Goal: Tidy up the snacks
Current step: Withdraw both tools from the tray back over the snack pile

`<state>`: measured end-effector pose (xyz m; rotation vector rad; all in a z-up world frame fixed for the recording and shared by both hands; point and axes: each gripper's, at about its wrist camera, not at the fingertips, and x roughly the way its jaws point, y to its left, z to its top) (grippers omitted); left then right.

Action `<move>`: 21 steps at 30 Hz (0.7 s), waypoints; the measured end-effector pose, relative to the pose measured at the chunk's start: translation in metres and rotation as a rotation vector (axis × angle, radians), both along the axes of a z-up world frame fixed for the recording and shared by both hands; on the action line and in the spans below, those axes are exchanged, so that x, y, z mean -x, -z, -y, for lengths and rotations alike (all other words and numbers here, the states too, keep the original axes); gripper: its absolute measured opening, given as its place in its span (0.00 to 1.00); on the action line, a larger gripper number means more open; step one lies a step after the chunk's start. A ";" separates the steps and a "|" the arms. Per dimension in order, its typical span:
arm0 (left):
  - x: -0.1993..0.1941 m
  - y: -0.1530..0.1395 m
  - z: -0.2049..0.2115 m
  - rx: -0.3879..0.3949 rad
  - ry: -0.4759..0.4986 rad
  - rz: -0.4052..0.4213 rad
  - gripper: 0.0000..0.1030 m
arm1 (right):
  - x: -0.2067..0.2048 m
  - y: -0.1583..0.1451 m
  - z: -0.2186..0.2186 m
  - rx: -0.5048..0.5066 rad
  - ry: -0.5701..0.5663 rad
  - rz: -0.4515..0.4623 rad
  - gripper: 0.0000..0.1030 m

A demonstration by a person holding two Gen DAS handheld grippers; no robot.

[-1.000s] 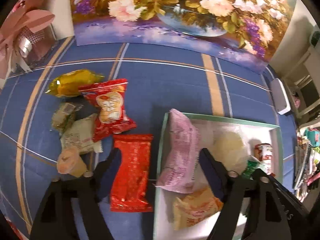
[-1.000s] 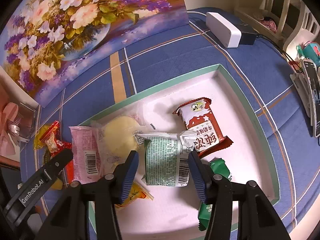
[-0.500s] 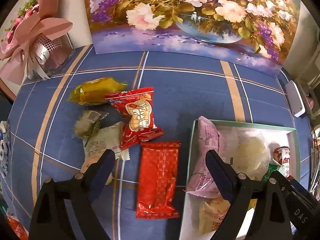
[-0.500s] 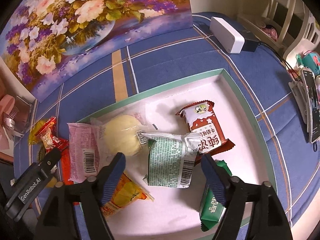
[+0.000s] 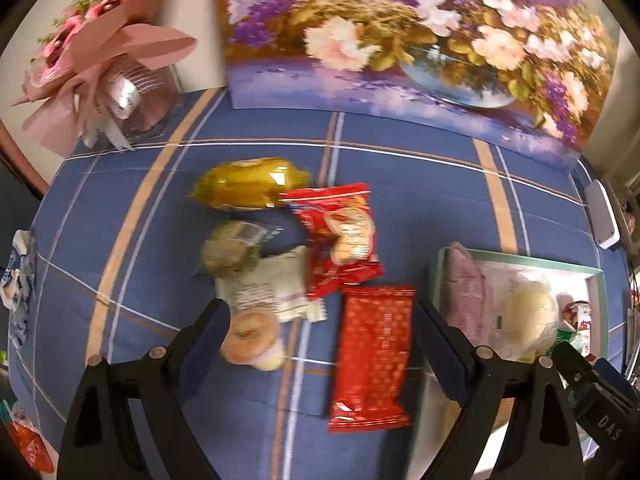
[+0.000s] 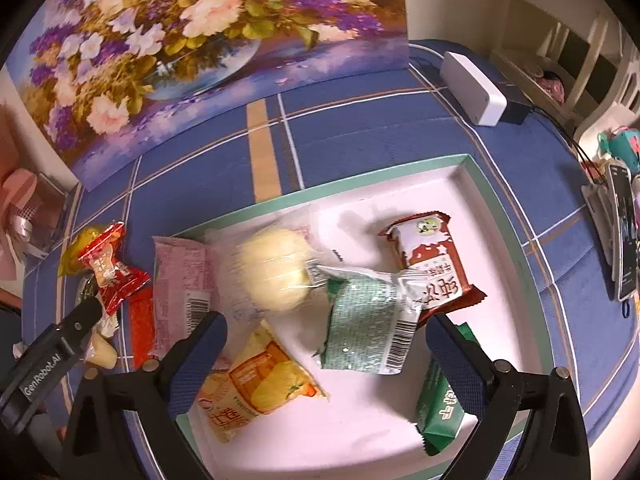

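Opening wide over the tray (image 6: 516, 216), the right gripper (image 6: 326, 344) has just been spreading its jaws, and the green-and-silver packet (image 6: 366, 320) that sat between them a second ago now lies free on the white floor, low centre of the right wrist view, with no pad touching it. That reads as a finished drop: one more snack is in the tray, beside the brown-and-white packet (image 6: 430, 264), the pale bun (image 6: 274, 274), the pink packet (image 6: 182, 280) at the tray's left wall, the yellow-orange packet (image 6: 252, 392) and a green packet (image 6: 440, 408) at lower right.

The left gripper (image 5: 322, 344) has its fingers spread too, nothing pinched. A second ago it straddled the tray's left wall; now it frames the loose pile on the blue cloth (image 5: 400, 208), left of the tray. My judgement is that the long red packet (image 5: 372, 356) comes next: it lies just inside the right finger, lower centre of the left wrist view, its long axis running nearly straight up and down the frame, top end leaning slightly right, crosswise to the jaw gap. The round peach cup (image 5: 252, 338) sits against the left finger, so a closing squeeze might catch both.
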<state>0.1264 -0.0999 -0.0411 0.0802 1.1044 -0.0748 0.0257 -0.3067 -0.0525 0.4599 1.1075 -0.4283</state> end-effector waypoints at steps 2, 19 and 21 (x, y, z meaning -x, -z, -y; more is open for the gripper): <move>0.000 -0.001 -0.012 -0.007 -0.015 0.005 0.89 | -0.003 -0.002 -0.005 0.001 -0.016 0.002 0.98; -0.002 -0.016 -0.118 0.077 -0.193 0.019 0.89 | -0.039 -0.022 -0.096 -0.046 -0.226 0.063 0.99; -0.003 -0.016 -0.129 0.081 -0.212 0.016 0.89 | -0.043 -0.024 -0.109 -0.046 -0.254 0.074 0.99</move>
